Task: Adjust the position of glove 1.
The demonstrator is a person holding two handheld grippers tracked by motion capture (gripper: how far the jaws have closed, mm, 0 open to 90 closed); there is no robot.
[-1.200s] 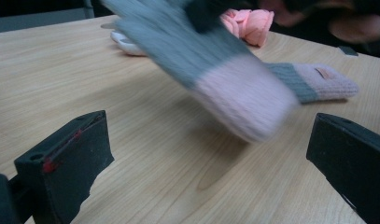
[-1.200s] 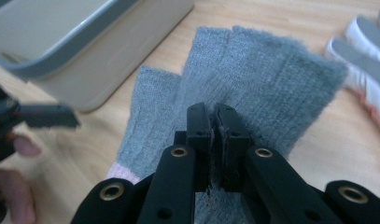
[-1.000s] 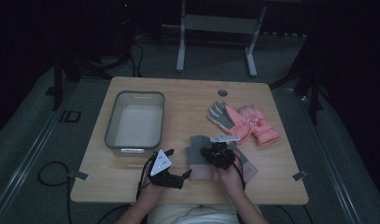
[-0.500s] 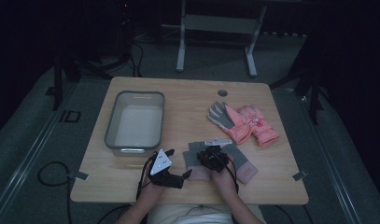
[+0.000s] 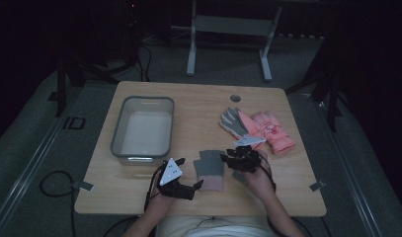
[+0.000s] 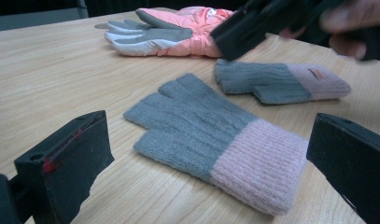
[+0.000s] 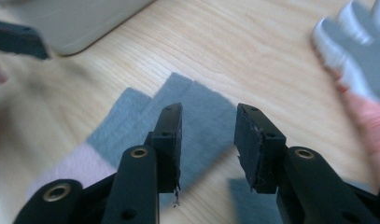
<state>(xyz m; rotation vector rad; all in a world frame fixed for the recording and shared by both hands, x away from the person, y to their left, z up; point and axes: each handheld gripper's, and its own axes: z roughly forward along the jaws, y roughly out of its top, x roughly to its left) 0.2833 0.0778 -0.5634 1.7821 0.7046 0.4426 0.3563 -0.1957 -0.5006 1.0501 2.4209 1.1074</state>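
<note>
A grey bin [image 5: 142, 131] sits on the left half of the wooden table [image 5: 198, 103]. A pink glove pair [image 5: 260, 129] (grey palm up on one) lies at the right. A dark round hole [image 5: 235, 98] marks the far edge.

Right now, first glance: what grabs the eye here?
The pink ski gloves at the table's far right, the brightest thing. Then two grey knit gloves with pink cuffs near the front edge: one flat between the grippers, the right gripper, jaws just opening and empty, over it. A clear bin sits far left.
</note>
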